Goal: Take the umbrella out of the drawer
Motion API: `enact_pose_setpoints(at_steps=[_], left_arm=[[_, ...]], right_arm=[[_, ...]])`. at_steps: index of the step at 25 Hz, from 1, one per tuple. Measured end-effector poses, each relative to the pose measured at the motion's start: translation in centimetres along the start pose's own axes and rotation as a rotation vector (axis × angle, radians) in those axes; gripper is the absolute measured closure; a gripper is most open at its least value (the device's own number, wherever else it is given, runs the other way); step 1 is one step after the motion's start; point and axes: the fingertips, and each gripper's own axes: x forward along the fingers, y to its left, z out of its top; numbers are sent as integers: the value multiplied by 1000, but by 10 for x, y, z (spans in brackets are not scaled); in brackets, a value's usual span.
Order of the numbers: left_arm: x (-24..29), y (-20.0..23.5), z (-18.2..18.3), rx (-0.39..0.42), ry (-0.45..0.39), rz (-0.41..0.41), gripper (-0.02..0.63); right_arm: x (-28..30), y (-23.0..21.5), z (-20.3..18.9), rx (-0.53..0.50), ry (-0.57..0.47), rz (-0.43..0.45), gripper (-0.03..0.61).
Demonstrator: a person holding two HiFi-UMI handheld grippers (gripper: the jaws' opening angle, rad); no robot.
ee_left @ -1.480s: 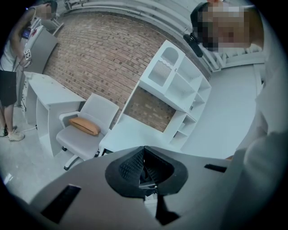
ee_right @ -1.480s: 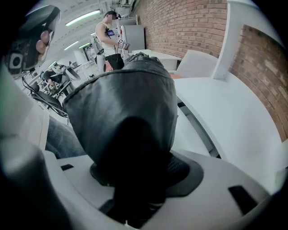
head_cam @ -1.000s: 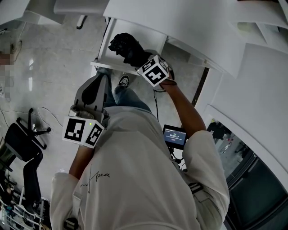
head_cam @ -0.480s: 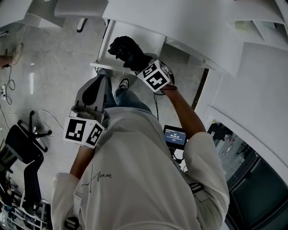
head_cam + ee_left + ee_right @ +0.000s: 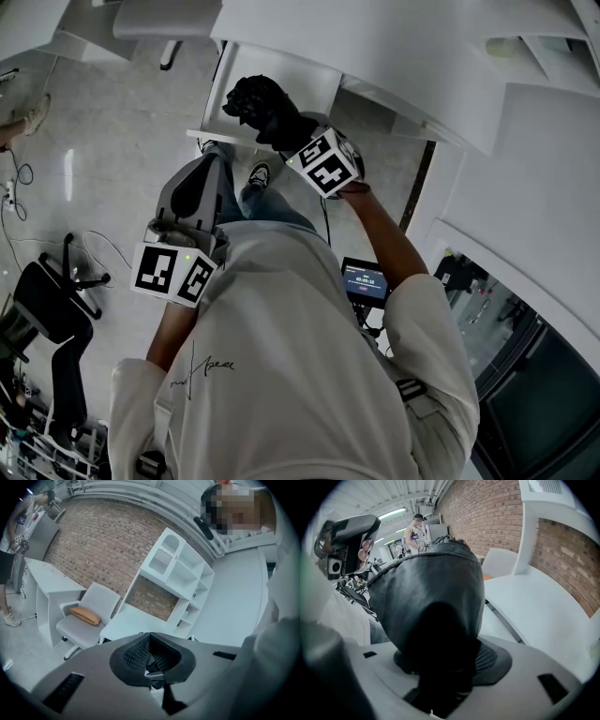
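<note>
Right tool (image 5: 440, 667) was clamped on a black bundle, likely the folded umbrella (image 5: 255, 101), at upper centre of the head view above the white desk (image 5: 309, 80). Left tool (image 5: 152, 660) sat lower left, jaws pressed together, holding nothing.

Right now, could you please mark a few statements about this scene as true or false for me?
1. The right gripper is shut on the black umbrella. True.
2. The left gripper grips the umbrella too. False: it is shut on nothing and hangs low beside the person.
3. An orange cushion lies on the grey chair. True.
4. The wall behind the white shelf unit is smooth white plaster. False: it is brick.
</note>
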Motion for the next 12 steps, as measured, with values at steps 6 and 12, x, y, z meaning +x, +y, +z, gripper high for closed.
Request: enact_pose_setpoints(at_steps=[6, 12], left_arm=[[-1, -1, -3, 0, 0, 4, 597], [-2, -2, -6, 4, 3, 1, 597]], right_arm=[[-14, 1, -1, 4, -30, -18, 339], [-26, 4, 2, 13, -66, -27, 339]])
